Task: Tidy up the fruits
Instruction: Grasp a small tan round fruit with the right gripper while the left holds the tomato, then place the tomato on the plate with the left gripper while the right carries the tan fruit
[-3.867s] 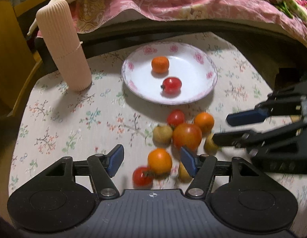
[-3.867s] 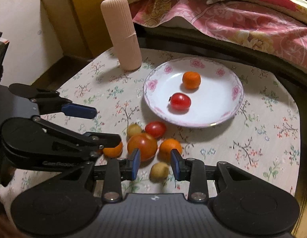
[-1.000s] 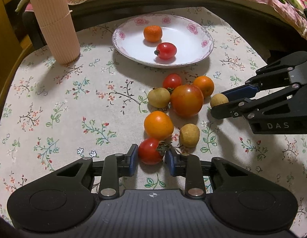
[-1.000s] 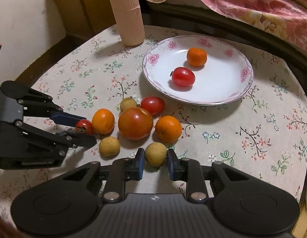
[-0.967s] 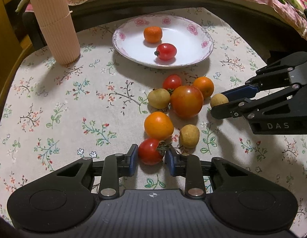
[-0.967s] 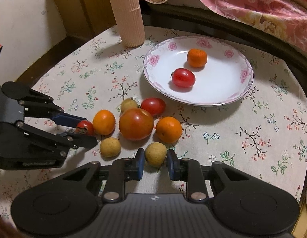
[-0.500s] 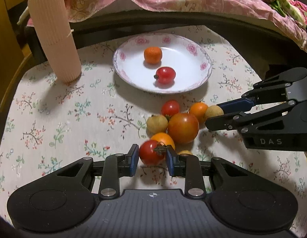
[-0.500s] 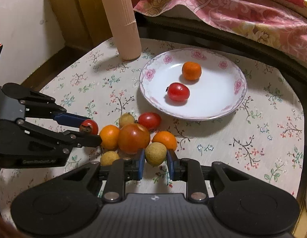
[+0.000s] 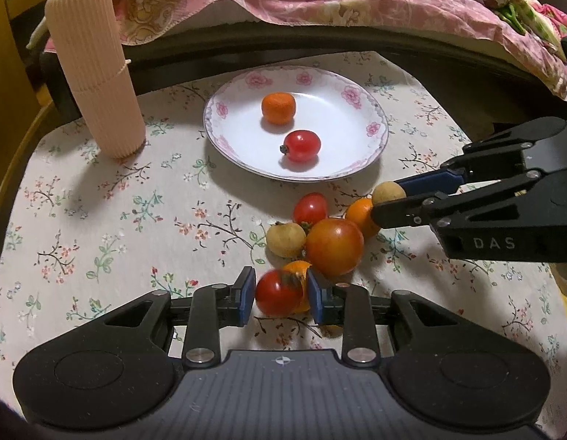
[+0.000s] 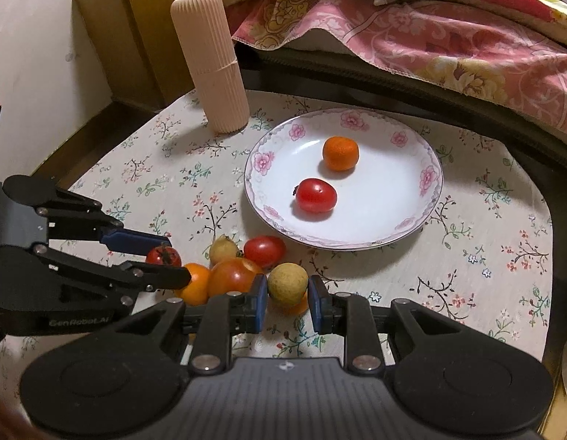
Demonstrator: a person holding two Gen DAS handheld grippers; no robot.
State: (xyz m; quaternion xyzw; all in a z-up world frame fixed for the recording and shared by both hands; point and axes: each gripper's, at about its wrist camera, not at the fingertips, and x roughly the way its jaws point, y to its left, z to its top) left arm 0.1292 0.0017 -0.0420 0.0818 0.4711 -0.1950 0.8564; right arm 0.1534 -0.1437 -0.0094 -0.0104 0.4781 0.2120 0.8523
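While the left hand-held gripper clamps a cherry tomato (stem up), the right hand-held gripper pinches a round longan.

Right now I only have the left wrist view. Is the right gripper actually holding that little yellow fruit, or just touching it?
Observer: Holding it. In the right wrist view the yellow fruit sits squarely between the right gripper's two blue pads, both closed against it.
Operator: What's hidden behind my tomato?
Observer: An orange lying on the cloth, touching the large tomato. From here your small tomato shows clamped in the left gripper, beside that orange.
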